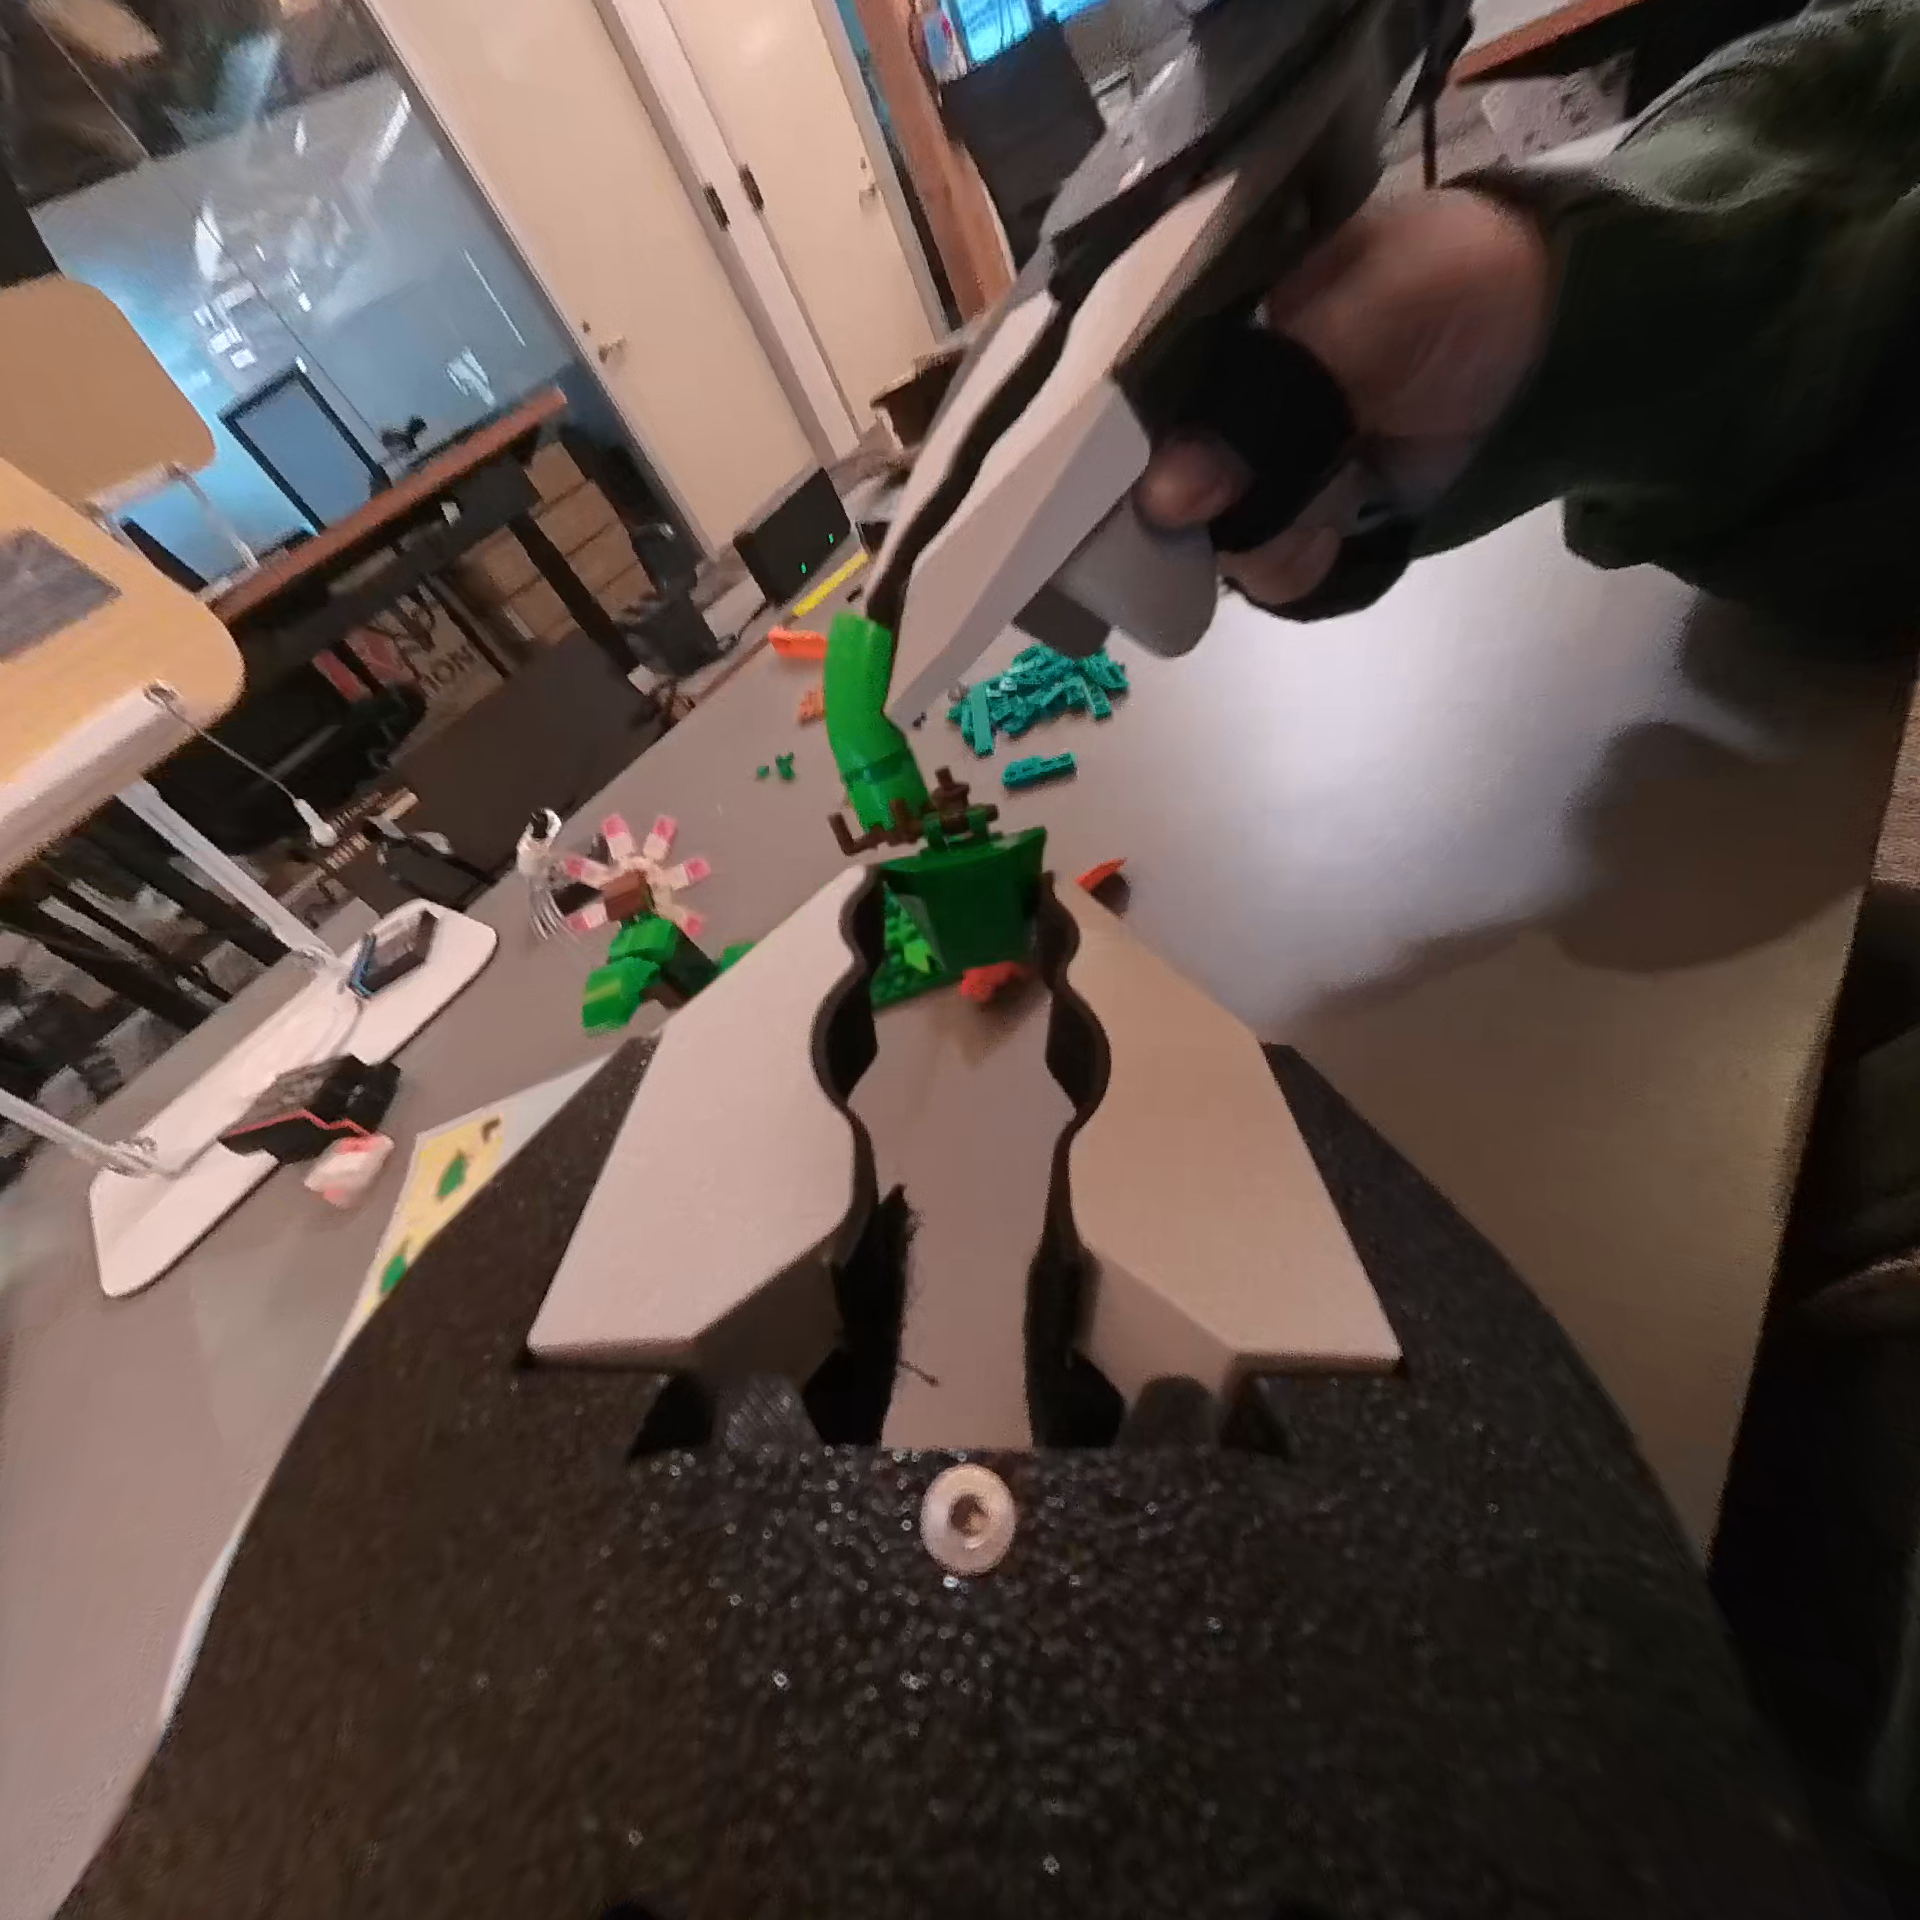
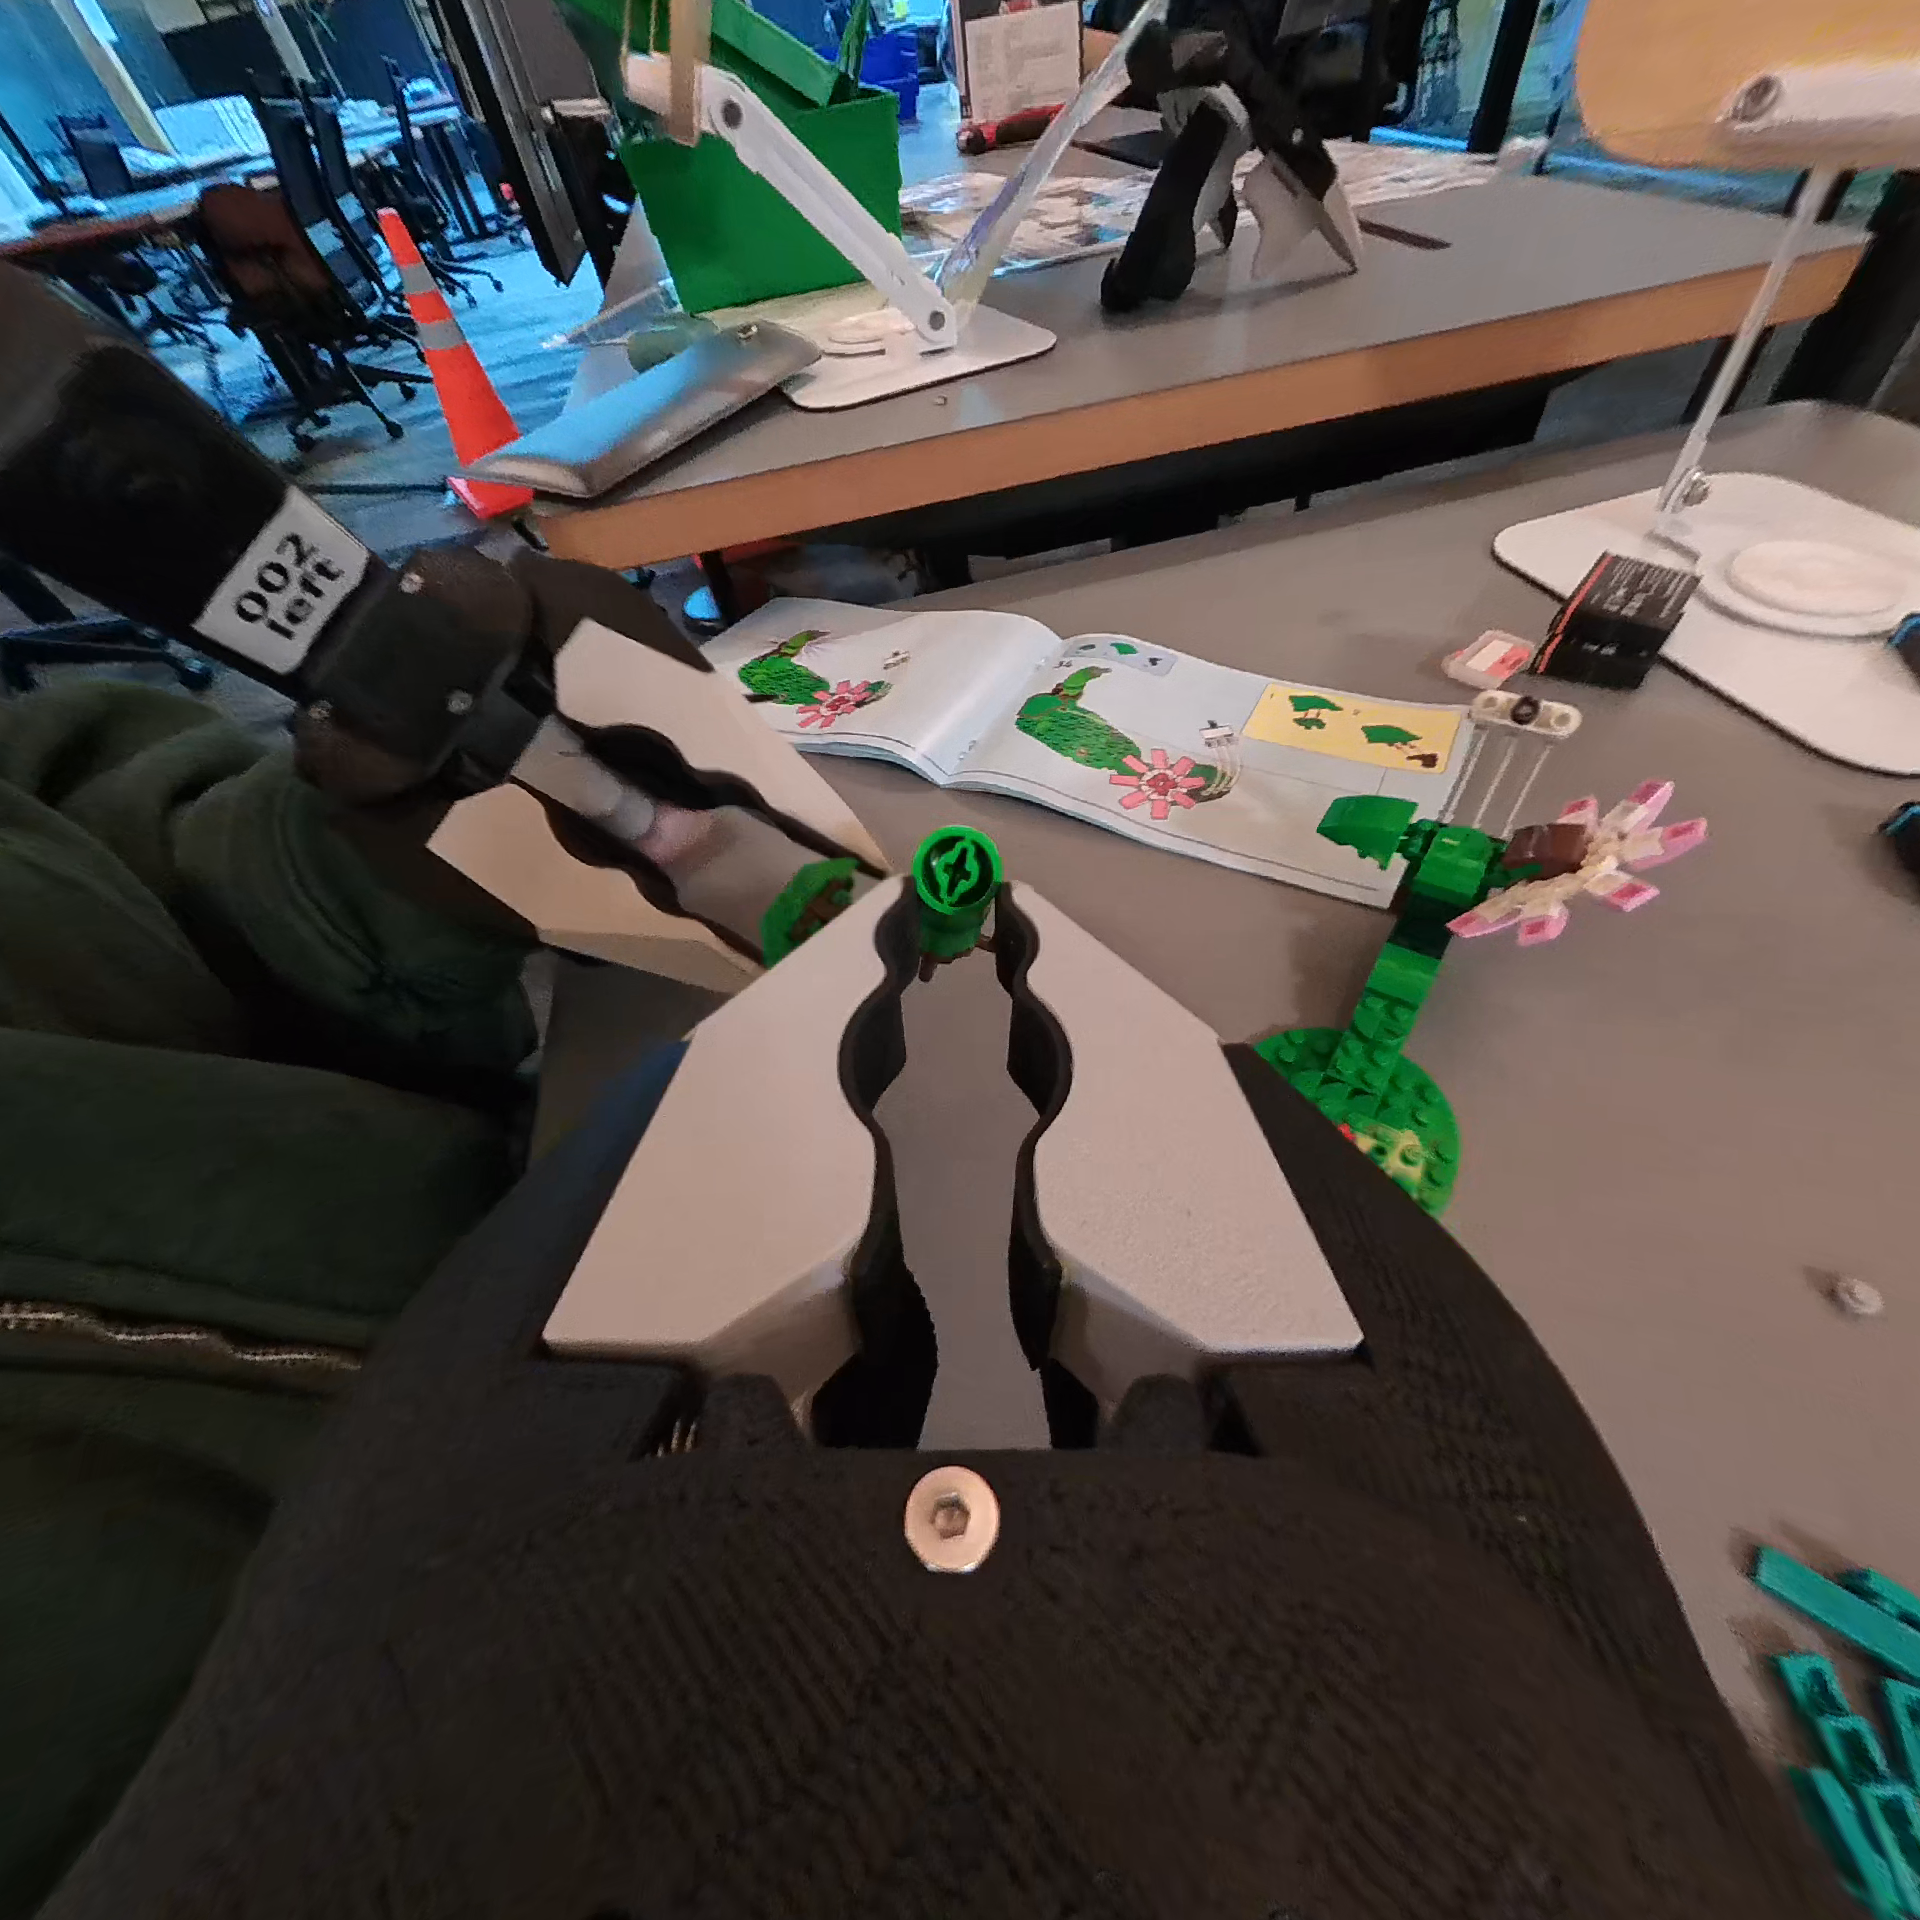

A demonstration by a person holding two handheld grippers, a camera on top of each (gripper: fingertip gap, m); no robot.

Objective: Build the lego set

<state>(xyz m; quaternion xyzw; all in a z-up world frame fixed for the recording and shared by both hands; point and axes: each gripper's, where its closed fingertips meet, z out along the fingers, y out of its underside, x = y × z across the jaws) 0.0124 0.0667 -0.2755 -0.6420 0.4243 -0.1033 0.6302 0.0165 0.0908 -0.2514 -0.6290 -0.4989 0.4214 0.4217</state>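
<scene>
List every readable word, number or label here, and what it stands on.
White sticker on the black left gripper: short printed marking, legible, not transcribed.
Open pale-blue instruction booklet: tiny print, too small.
Black box with red stripes: too blurred.
Brown cardboard box in the background: blurred print.

We see a green lego body [image 1: 961, 914] with a curved neck [image 1: 862, 717] at twelve o'clock, a pink-flowered plant [image 2: 1455, 883] at two.

The teal brick pile [image 2: 1860, 1704] runs off the right wrist view's lower right edge. The left gripper's fingers [image 1: 1153, 1132] hide the green block's [image 1: 961, 904] base.
</scene>
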